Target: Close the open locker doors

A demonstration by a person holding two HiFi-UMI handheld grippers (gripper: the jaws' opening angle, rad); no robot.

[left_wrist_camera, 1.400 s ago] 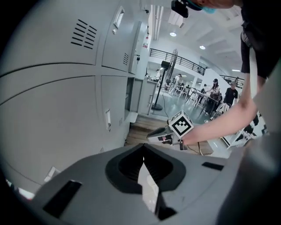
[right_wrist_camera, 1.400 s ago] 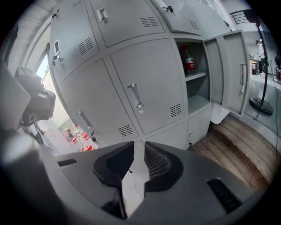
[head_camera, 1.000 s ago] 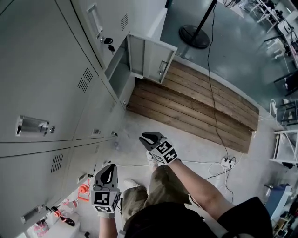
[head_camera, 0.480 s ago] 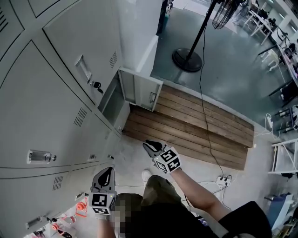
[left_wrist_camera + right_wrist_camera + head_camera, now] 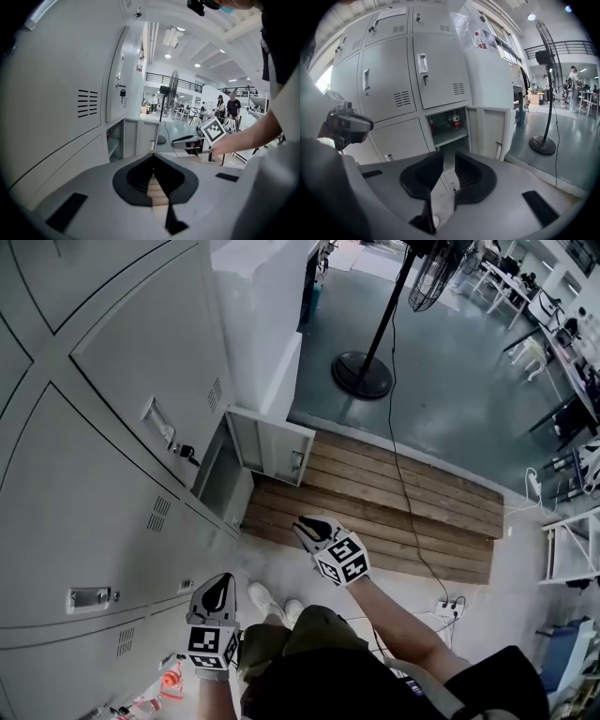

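Head view looks steeply down the lockers (image 5: 94,474) from above; both gripper views, low and level, share the open locker door (image 5: 279,448).

Large open-plan workshop hall: bank of grey metal lockers (image 5: 112,474), tall black pedestal fan (image 5: 364,374), distant white desks (image 5: 511,277).

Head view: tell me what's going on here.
A person stands at a bank of grey metal lockers, a gripper in each hand. One low grey locker door hangs open beside the brown wooden plank platform. Neither gripper touches it: the left gripper is shut and empty, the right gripper slightly open and empty, pointed at the open compartment. The door is not yet closed.
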